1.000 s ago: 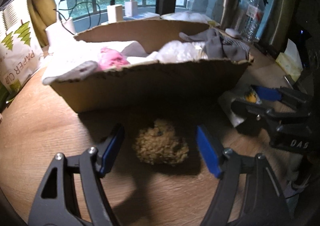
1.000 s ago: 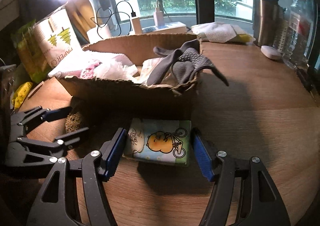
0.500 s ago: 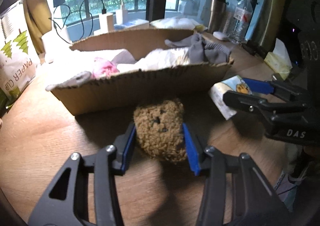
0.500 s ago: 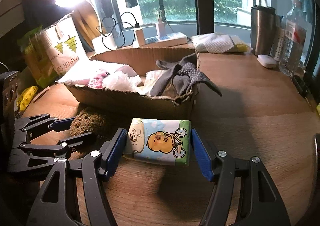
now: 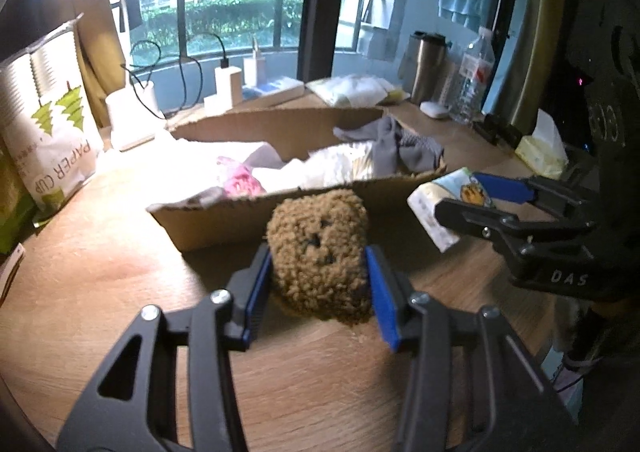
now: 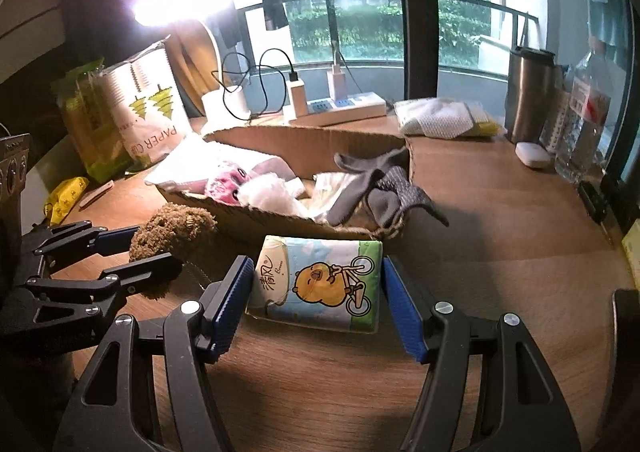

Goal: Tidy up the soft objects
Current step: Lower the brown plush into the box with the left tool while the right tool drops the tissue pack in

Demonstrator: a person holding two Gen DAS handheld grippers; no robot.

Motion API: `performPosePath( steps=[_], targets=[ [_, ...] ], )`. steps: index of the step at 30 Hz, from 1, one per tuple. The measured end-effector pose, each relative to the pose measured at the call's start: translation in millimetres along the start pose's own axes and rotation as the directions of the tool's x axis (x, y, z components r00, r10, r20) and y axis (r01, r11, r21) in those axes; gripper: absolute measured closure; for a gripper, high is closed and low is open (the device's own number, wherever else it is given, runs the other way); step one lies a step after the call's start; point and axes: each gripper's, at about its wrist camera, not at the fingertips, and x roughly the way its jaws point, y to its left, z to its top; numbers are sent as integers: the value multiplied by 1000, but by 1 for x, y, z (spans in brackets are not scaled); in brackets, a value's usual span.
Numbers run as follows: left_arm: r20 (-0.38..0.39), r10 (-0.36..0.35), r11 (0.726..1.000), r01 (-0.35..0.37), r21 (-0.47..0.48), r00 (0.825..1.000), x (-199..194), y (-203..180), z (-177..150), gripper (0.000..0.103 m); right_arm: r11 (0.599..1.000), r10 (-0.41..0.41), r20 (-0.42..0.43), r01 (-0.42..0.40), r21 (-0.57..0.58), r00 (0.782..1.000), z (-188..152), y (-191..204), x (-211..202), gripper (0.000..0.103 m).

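My left gripper (image 5: 320,284) is shut on a brown fuzzy plush toy (image 5: 320,252) and holds it above the table in front of the cardboard box (image 5: 240,216). The toy also shows in the right wrist view (image 6: 172,232). My right gripper (image 6: 316,304) is shut on a soft tissue pack with a cartoon bear on a bicycle (image 6: 316,284), lifted just before the box's near wall (image 6: 280,224). The pack also shows in the left wrist view (image 5: 444,204). The box holds grey socks (image 6: 380,192), a pink item (image 6: 224,184) and white soft things.
A paper cup bag (image 6: 148,112) stands at the left. A power strip with chargers (image 6: 340,108), a steel tumbler (image 6: 528,92), a water bottle (image 6: 580,124) and folded cloths (image 6: 444,118) line the back. A tissue box (image 5: 544,152) is at the right.
My left gripper closed on the plush toy and lifted it. My right gripper closed on the tissue pack and raised it off the table. Both have risen toward the box.
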Motion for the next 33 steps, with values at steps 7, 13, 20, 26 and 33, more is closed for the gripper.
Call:
performPosePath(
  steps=[7,13,20,26,33],
  targets=[
    [45,7,1000,-6,-8,999,-14,8,13,56,1000,1,23,0,-19,1000,12,6,-6,34],
    [81,26,999,-24,-25,996,-23,18,25,56,1000,2,44,-1,-26,999,24,6,-9,34],
    [123,47,998,-41,-53,991,-27,31,42,56,1000,7,70,-5,-31,998,39,2,-9,34],
    [133,78,995,-69,-71,988,-19,42,57,56,1000,10,77,-8,-24,997,49,-8,-2,34],
    [106,105,993,-98,-66,989,7,43,68,56,1000,16,73,-15,-12,997,56,-21,7,34]
  ],
)
